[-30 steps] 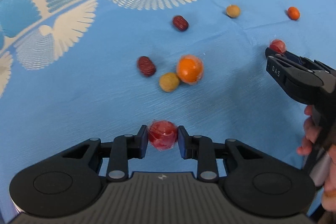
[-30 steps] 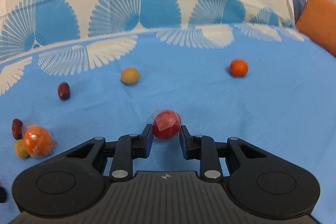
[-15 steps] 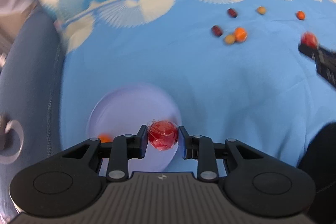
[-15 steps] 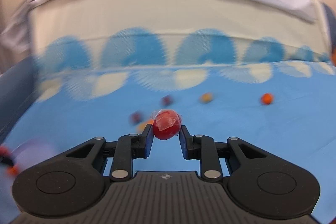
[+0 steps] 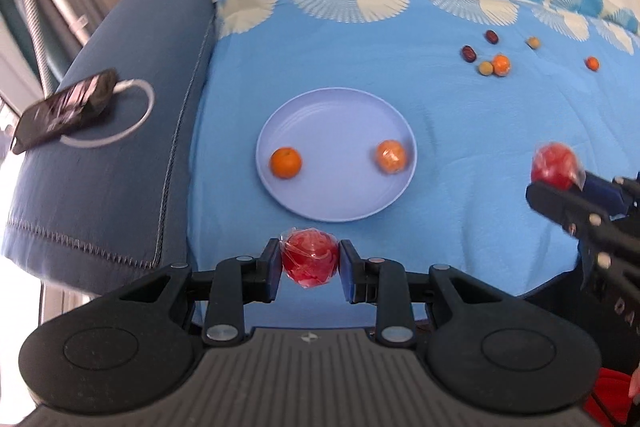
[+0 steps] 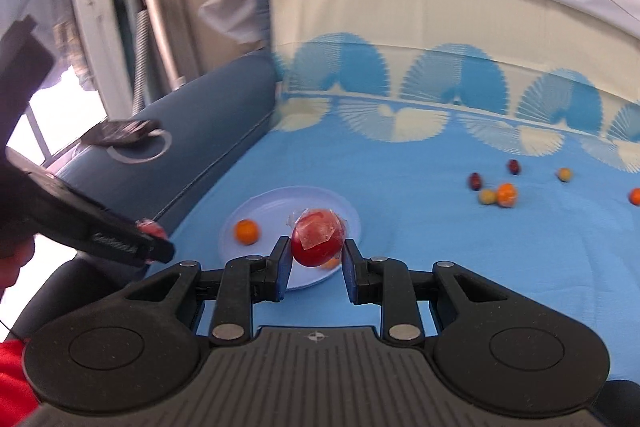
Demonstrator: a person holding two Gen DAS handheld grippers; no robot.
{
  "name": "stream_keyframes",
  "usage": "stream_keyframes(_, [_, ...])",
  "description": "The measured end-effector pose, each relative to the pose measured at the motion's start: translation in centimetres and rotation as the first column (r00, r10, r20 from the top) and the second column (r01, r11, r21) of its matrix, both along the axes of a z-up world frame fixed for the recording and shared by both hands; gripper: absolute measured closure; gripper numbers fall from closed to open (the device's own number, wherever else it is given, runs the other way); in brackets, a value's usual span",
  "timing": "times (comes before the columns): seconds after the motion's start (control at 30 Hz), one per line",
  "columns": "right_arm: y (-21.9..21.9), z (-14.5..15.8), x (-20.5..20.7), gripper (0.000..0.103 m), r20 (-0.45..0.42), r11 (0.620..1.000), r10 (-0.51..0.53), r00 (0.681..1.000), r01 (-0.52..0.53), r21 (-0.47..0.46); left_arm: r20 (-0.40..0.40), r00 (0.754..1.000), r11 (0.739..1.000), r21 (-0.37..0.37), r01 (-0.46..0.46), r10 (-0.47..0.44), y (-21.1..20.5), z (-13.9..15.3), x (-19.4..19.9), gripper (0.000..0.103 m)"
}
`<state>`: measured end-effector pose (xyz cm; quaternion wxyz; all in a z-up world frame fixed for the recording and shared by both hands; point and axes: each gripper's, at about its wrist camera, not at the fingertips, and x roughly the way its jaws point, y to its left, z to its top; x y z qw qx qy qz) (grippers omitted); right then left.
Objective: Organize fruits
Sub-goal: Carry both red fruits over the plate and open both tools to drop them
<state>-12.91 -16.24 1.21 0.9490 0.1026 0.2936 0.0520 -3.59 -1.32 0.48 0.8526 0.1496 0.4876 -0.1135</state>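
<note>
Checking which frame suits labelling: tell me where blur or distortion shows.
Left wrist: mostly sharp, plate crisp, phone smeared, fisheye bends the cloth edge. Right wrist: softer overall, phone streaked, loose fruits blurred, held red fruit sharp.

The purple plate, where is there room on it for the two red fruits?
On the round purple plate, the middle between the bare orange and the wrapped orange is free, and so is the far half. The near rim is bare too. The far right of the blue cloth is crowded with small fruits.
</note>
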Motion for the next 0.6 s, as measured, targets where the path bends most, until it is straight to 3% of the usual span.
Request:
stream_keyframes(0.17, [2.4,0.8,-1.4,0.075,-0.001,0.999,0.02,1.0,-0.02,-0.049,0.005,1.0,0.999,-0.048,-0.015,0.015,1.4,-0.1,-1.0,0.07])
stream_keyframes(0.6, [3.4,0.6,-0.6,0.075,-0.042,0.997,0.006,0.999,-0.009,-0.082,0.013,1.0,0.995,-0.097,-0.022,0.023,3.2,-0.5,-1.1,0.07])
